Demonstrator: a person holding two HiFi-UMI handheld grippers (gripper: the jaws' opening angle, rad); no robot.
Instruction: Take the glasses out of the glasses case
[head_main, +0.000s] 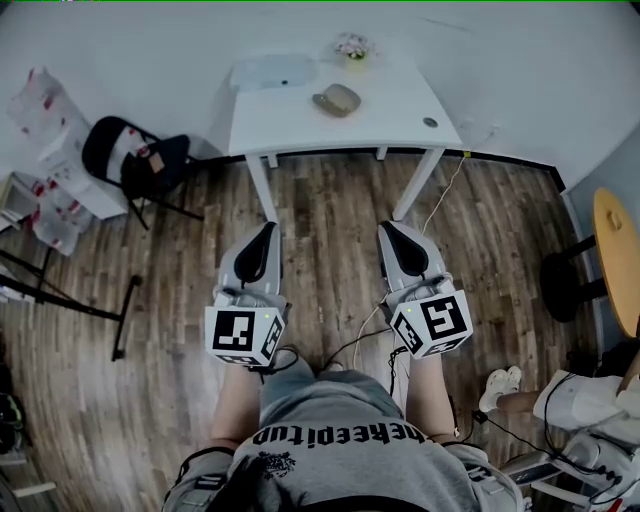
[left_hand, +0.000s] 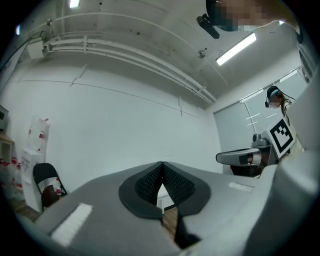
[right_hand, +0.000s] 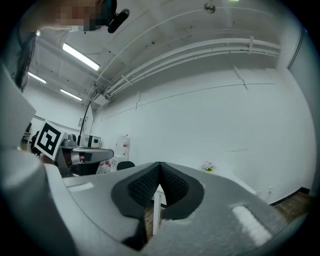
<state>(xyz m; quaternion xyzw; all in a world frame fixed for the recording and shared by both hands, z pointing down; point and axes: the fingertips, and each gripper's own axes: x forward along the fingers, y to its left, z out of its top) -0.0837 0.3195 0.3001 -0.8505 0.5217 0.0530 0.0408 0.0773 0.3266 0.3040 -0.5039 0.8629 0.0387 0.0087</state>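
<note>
Well, left gripper and right gripper closed, empty; glasses case well apart, upper centre, perhaps nearer the right.

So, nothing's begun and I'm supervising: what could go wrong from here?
The left claw and right claw are shut, well short of the glasses case; arriving shut, they could shove it across the white table. The cable on the floor ahead might trip the person stepping forward.
</note>
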